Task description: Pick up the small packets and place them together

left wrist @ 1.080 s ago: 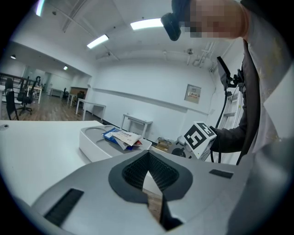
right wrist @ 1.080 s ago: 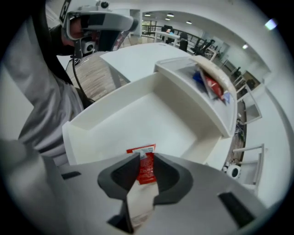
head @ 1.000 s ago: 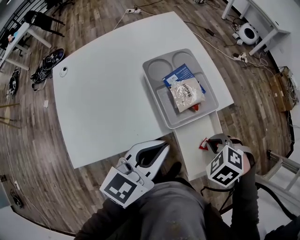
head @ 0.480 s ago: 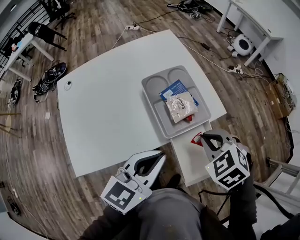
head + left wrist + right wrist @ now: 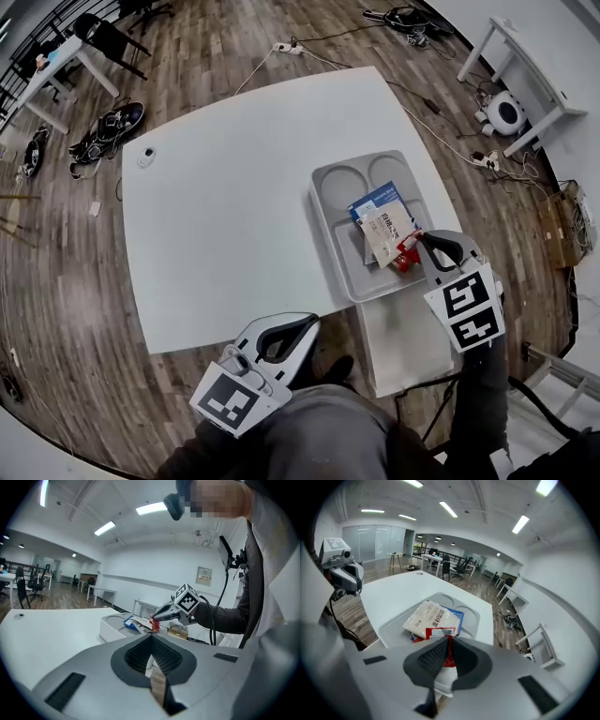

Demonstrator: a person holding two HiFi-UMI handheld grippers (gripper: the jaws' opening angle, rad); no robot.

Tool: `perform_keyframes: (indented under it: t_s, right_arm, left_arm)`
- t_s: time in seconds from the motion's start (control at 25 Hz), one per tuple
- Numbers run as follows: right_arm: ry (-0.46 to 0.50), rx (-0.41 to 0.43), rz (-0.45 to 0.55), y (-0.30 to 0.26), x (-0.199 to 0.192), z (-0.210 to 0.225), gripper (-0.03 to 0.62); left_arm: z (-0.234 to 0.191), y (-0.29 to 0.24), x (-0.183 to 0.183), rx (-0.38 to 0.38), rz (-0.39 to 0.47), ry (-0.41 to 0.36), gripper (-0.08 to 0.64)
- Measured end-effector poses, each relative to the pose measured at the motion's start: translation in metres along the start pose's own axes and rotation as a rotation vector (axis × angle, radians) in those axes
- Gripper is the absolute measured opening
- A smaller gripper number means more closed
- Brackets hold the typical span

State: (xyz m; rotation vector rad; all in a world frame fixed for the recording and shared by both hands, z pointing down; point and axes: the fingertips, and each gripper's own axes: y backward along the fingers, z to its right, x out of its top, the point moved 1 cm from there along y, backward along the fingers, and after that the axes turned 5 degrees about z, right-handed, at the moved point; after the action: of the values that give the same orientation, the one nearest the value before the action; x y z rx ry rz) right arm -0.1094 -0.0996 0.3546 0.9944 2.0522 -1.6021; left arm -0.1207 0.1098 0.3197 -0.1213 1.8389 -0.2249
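Observation:
My right gripper [image 5: 418, 244] is shut on a small red packet [image 5: 407, 253] and holds it over the near right edge of the grey tray [image 5: 330, 225]. In the right gripper view the red packet [image 5: 448, 649] sits pinched between the jaws, its white-labelled end [image 5: 439, 632] sticking out. A white packet [image 5: 386, 232] lies on a blue packet [image 5: 378, 198] inside the tray. My left gripper [image 5: 313, 321] hangs shut and empty off the table's near edge. From the left gripper view [image 5: 151, 636] the right gripper [image 5: 156, 616] shows over the tray [image 5: 110, 626].
The tray rests at the right edge of a large white table [image 5: 225, 197], partly over a lower white surface [image 5: 403, 337]. A small round object [image 5: 146, 156] lies at the table's far left. Chairs, desks and cables stand on the wooden floor around.
The right gripper has risen from the lower white surface with the red packet and moved to the tray's near edge. The left gripper has shifted slightly.

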Motion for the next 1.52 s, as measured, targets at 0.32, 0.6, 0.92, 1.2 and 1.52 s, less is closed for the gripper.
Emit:
perform_keyframes:
  t_s: [0.32, 0.6, 0.92, 1.2, 1.52]
  right_arm:
    - [-0.146, 0.053, 0.095, -0.002, 0.002, 0.001, 0.064]
    - [-0.254, -0.042, 0.182, 0.015, -0.001, 0.024, 0.071]
    - [-0.316, -0.094, 0.270, 0.043, -0.005, 0.028, 0.071]
    - [-0.410, -0.016, 0.458, 0.093, -0.001, 0.004, 0.071]
    - [-0.499, 0.039, 0.663, 0.164, -0.007, -0.043, 0.037]
  left_arm:
    - [0.002, -0.004, -0.001, -0.006, -0.007, -0.003, -0.009]
    - [0.012, -0.003, 0.001, -0.017, -0.014, -0.014, -0.009]
    - [0.025, -0.005, 0.006, -0.029, -0.005, -0.051, -0.009]
    - [0.058, -0.006, 0.018, -0.043, 0.027, -0.102, -0.009]
    - [0.097, 0.003, 0.042, -0.036, 0.120, -0.181, -0.009]
